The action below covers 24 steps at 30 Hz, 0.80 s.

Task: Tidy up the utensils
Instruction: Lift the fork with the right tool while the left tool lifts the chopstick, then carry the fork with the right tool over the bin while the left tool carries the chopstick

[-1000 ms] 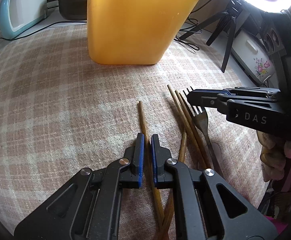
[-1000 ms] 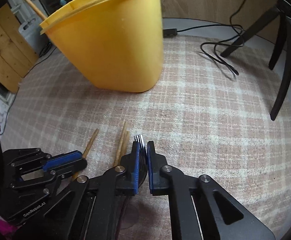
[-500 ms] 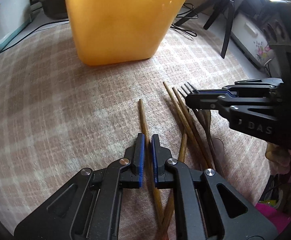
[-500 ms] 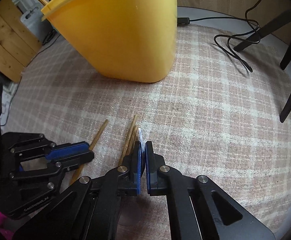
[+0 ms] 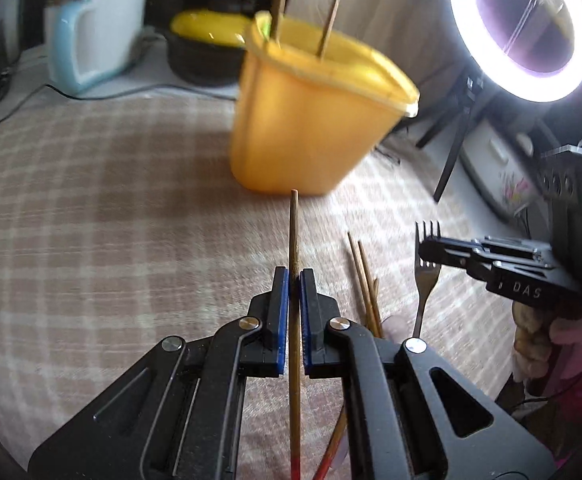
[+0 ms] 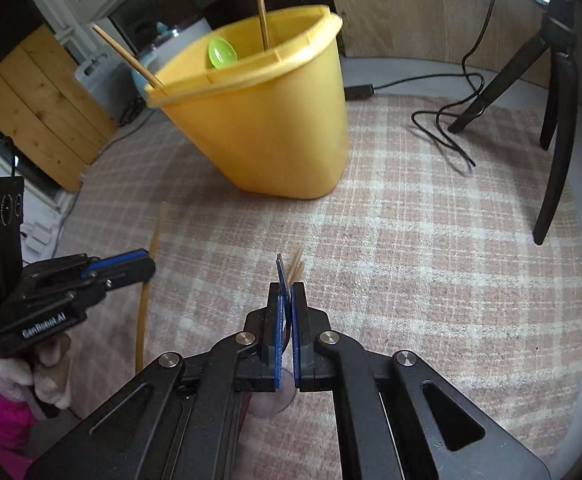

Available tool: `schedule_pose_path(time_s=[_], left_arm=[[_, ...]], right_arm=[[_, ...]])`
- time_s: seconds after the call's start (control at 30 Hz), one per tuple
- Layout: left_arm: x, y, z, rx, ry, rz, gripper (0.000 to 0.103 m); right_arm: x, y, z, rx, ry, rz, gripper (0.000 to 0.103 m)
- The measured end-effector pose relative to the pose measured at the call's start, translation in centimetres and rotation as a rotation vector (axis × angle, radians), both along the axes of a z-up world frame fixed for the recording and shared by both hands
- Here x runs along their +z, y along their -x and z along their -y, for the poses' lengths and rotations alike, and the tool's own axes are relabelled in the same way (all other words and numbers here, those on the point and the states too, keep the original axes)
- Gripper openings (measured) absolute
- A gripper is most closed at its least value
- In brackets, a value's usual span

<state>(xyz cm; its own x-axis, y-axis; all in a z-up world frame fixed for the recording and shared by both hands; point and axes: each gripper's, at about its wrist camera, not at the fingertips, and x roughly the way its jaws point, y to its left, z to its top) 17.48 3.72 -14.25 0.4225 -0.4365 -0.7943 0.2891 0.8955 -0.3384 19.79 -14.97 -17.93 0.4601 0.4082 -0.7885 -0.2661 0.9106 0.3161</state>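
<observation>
Left wrist view, left to right: pale blue-and-white appliance (image 5: 91,36) at the back left, off the cloth. Dark pot with yellow lid (image 5: 207,46) just right of it. Checked pink tablecloth (image 5: 91,208) covered the table. Yellow bin (image 5: 311,120) stood upright on the cloth, centre back, two wooden sticks (image 5: 331,20) poking up out of it. Left gripper (image 5: 294,312) had its blue pads pressed onto a single chopstick (image 5: 294,232), tip pointing toward the bin, raised off the cloth. Right of it, loose chopsticks (image 5: 365,276) lay on the cloth. Further right, right gripper (image 5: 427,248) pinched a metal fork (image 5: 425,284) near the tines, fork lifted, handle hanging down. Ring light (image 5: 523,28) on a tripod at top right. A hand in a pale glove (image 5: 531,336) held the right tool.

Right wrist view, left to right: left gripper (image 6: 143,266) at the left edge, clamped on the chopstick (image 6: 143,312). Bin (image 6: 267,128) centre back, a green spoon (image 6: 221,53) inside with two sticks. Right gripper (image 6: 285,300) pads closed on the fork, seen edge-on, only its thin tip showing. Chopstick tips on the cloth just beyond. Black cable (image 6: 443,120) and tripod legs (image 6: 551,112) at right.
</observation>
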Motion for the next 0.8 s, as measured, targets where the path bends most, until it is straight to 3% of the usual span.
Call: schedule_pose_path(time_s=[0.27,0.8], left_arm=[[3.6,1.3,-1.9,0.059,0.033,0.082,0.003],[9.8,2.4,-1.5,0.064,0.056,0.235,0.003]], right_arm=[[2.5,2.1,2.3,0.002,-0.027,0.078,0.003],[8.6,4.3,4.7,-0.043,-0.056,0.274,0.002]])
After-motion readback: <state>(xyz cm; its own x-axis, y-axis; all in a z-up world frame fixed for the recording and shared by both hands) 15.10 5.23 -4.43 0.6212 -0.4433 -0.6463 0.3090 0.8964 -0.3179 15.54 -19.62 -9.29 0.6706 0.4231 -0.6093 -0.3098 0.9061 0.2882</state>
